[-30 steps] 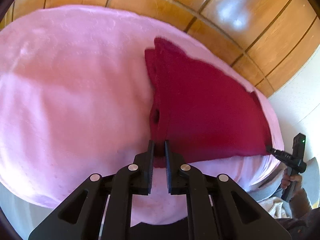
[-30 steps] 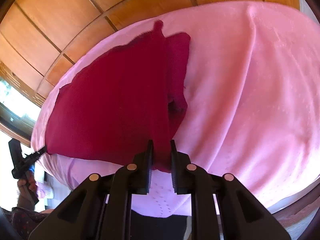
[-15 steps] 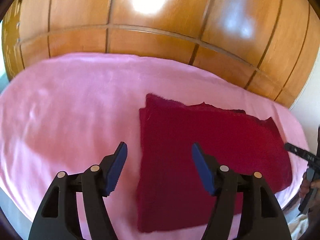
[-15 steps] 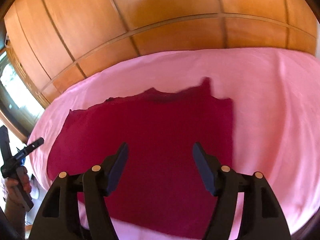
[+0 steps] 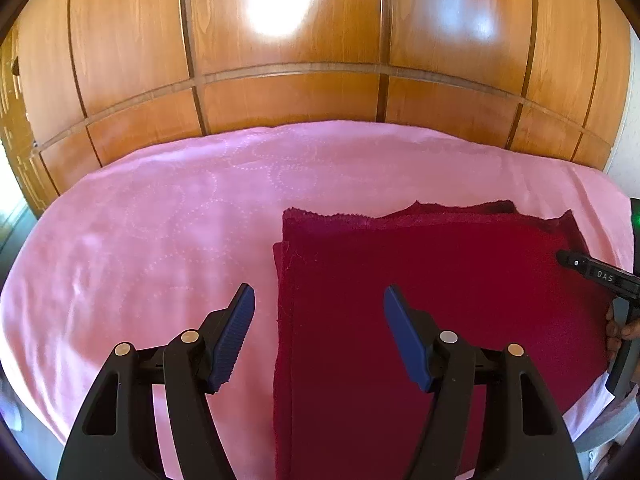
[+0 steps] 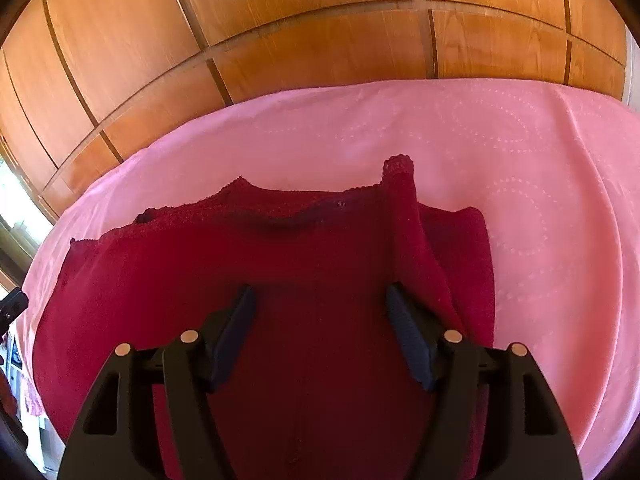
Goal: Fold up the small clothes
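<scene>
A dark red garment (image 5: 432,300) lies folded flat on the pink sheet (image 5: 160,232). In the right wrist view the garment (image 6: 280,264) fills the middle, with one strip sticking up at its far edge. My left gripper (image 5: 319,322) is open and empty, held above the garment's left edge. My right gripper (image 6: 320,320) is open and empty, held above the garment's near part. The right gripper's tip also shows at the right edge of the left wrist view (image 5: 596,276).
The pink sheet (image 6: 540,200) covers a bed or table. A wall of wooden panels (image 5: 320,60) stands right behind its far edge. A bright window strip (image 6: 16,208) shows at the far left.
Both grippers were shut on the garment's edge one second ago. They have let it go, opened wide and drawn back and up; the garment now lies flat.
</scene>
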Demonstrator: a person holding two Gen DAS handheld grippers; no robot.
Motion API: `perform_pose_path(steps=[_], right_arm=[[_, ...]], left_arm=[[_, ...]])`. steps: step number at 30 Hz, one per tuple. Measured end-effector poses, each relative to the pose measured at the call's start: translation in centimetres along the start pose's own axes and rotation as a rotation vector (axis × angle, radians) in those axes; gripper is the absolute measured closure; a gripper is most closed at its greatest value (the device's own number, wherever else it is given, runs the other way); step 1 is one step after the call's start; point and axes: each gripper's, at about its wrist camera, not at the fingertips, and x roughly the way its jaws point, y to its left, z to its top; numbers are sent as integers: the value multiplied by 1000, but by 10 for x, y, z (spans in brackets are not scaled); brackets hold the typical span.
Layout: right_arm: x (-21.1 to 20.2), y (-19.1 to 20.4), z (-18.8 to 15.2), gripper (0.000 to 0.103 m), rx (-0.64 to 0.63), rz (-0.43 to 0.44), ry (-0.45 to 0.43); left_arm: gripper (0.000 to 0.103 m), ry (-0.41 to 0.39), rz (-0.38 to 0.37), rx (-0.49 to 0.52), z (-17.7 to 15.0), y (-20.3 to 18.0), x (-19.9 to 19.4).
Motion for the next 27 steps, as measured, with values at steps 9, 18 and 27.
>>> perform_pose_path(steps=[9, 18, 27], right_arm=[[-3, -6, -5, 32, 1, 28, -34], [-3, -4, -6, 28, -17, 31, -42], [-2, -3, -7, 27, -17, 34, -47]], left_arm=[[37, 40, 1, -10, -1, 10, 14], [37, 168, -108, -148, 10, 49, 53], [57, 272, -345, -393, 28, 94, 111]])
